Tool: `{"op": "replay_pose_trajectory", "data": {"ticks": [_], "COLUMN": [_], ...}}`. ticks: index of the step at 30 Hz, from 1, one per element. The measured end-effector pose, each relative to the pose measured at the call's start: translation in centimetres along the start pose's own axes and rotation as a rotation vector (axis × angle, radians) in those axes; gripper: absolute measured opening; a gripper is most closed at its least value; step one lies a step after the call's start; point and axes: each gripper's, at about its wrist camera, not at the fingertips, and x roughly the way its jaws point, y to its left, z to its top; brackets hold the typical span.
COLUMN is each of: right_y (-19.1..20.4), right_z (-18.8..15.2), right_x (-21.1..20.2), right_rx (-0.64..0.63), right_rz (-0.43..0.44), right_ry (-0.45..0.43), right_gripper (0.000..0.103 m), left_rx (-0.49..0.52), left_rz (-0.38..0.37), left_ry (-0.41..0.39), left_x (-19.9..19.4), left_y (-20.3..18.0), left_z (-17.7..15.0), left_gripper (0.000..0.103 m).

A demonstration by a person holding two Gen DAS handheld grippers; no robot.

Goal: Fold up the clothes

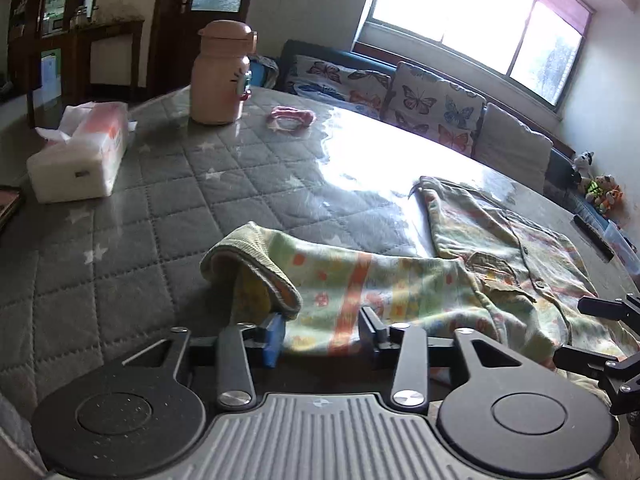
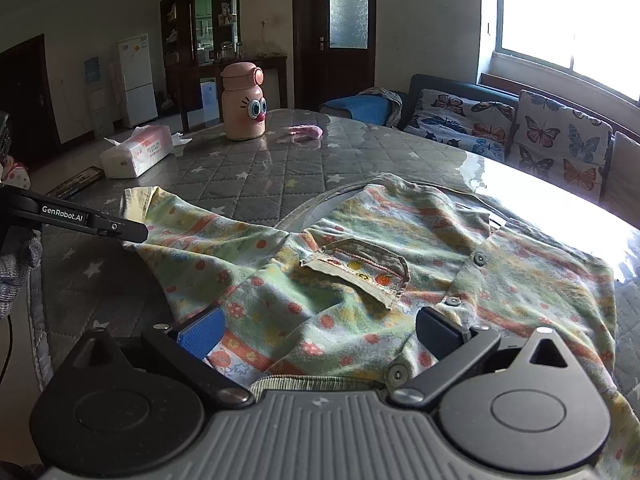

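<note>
A child's shirt [image 2: 360, 240], pale green with orange stripes, flowers, buttons and a chest pocket, lies spread face up on the quilted grey table [image 1: 160, 208]. Its left sleeve [image 1: 320, 276] stretches out sideways and ends in a ribbed cuff [image 1: 248, 256]. My left gripper [image 1: 324, 330] sits low over this sleeve. Its jaws stand apart with the cloth lying loosely between the pads, not pinched. My right gripper [image 2: 320, 330] hovers wide open over the shirt's lower front, just below the pocket [image 2: 360, 272]. One left gripper finger [image 2: 120, 229] shows beside the sleeve in the right wrist view.
A pink bottle with cartoon eyes [image 2: 242, 104], a tissue pack [image 2: 138, 152] and a pink hair tie [image 2: 306, 132] stand on the table's far side. A sofa with butterfly cushions [image 2: 560, 140] runs under the bright window behind the table.
</note>
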Motion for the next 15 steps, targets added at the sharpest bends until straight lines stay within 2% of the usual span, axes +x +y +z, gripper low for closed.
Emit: {"op": "replay_pose_trajectory", "data": {"ticks": [5, 7, 9, 11, 15], "right_y": [0.0, 0.0, 0.1, 0.1, 0.0], "right_z": [-0.2, -0.2, -0.2, -0.2, -0.2], "right_x": [0.3, 0.3, 0.3, 0.3, 0.4], "right_rx": [0.008, 0.009, 0.006, 0.007, 0.018], "right_rz": [0.002, 0.004, 0.004, 0.003, -0.006], "right_ry": [0.009, 0.009, 0.009, 0.006, 0.004], "right_gripper": [0.103, 0.103, 0.103, 0.103, 0.103], "left_rx": [-0.019, -0.041, -0.08, -0.129, -0.218], "left_rz": [0.063, 0.104, 0.128, 0.105, -0.026], "left_ry": [-0.038, -0.064, -0.083, -0.065, 0.025], "left_x": [-0.8, -1.2, -1.4, -1.1, 0.4], "left_y": [1.5, 2.3, 3.5, 4.8, 6.0], "left_z": [0.5, 1.1, 1.9, 2.6, 3.5], "left_gripper": [0.06, 0.076, 0.077, 0.077, 0.078]}}
